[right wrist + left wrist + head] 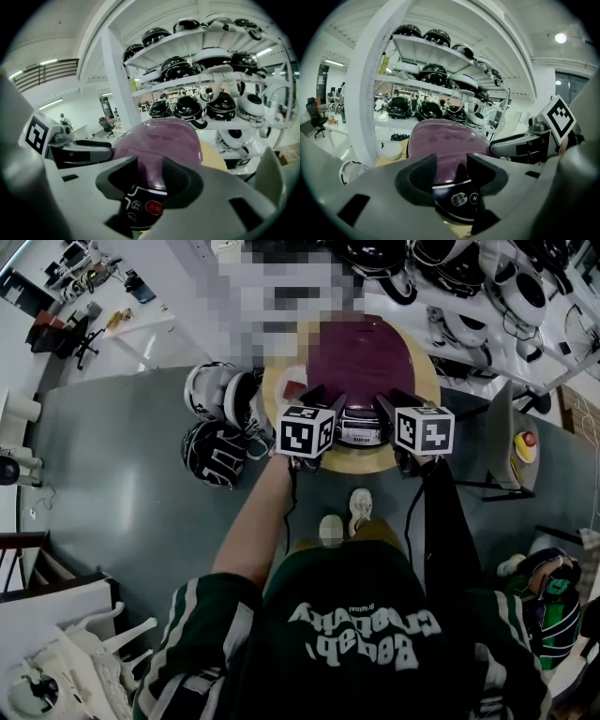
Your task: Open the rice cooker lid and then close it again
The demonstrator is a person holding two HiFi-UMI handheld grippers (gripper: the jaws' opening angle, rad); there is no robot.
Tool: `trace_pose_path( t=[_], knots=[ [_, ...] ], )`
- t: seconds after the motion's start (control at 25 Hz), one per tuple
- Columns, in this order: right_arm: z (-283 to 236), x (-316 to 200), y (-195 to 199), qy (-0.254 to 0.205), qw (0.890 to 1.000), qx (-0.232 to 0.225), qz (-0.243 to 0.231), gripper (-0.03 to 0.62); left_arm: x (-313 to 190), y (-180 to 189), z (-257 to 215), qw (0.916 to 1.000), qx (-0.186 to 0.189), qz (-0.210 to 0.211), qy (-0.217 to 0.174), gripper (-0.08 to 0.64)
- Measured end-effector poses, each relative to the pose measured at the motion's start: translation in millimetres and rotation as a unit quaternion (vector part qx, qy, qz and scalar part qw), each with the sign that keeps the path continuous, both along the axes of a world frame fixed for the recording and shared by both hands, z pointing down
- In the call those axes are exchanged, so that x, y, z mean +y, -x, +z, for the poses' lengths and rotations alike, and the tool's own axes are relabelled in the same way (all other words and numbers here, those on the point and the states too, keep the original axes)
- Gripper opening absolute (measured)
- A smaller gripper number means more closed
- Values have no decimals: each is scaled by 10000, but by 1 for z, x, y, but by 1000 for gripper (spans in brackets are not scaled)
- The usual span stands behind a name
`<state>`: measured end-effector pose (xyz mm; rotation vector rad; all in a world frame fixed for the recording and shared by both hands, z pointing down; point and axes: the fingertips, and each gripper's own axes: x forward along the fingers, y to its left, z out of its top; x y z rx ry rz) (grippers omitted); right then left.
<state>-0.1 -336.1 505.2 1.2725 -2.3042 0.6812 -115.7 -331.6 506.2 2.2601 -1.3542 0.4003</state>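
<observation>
A purple rice cooker point(361, 357) stands on a round wooden table point(375, 461), its lid down. Its dark control panel point(362, 427) faces me. My left gripper point(317, 397) and right gripper point(396, 401) sit side by side at the cooker's front, one on each side of the panel. In the left gripper view the left gripper point(452, 171) has its pads apart, framing the cooker point(440, 140) and a round button point(461, 199). The right gripper point(150, 176) also stands open, with the purple lid point(159, 138) and a red button point(153, 206) in its gap. Neither holds anything.
Two helmets point(220, 395) point(214, 454) lie on the grey floor left of the table. White shelves with several helmets point(487, 287) rise behind the cooker. A white bowl point(391, 151) sits on the table's left side. A grey stand with a red button point(525, 442) is at the right.
</observation>
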Motion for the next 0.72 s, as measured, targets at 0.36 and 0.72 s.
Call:
trace_pose_path(
  t=[0.36, 0.72],
  knots=[
    [1, 1, 3, -142, 9992, 369, 7, 175, 4, -10, 3, 9989, -384, 260, -92, 244],
    [0, 2, 2, -292, 9991, 247, 155, 172, 4, -5, 0, 9998, -97, 149, -95, 244]
  ],
)
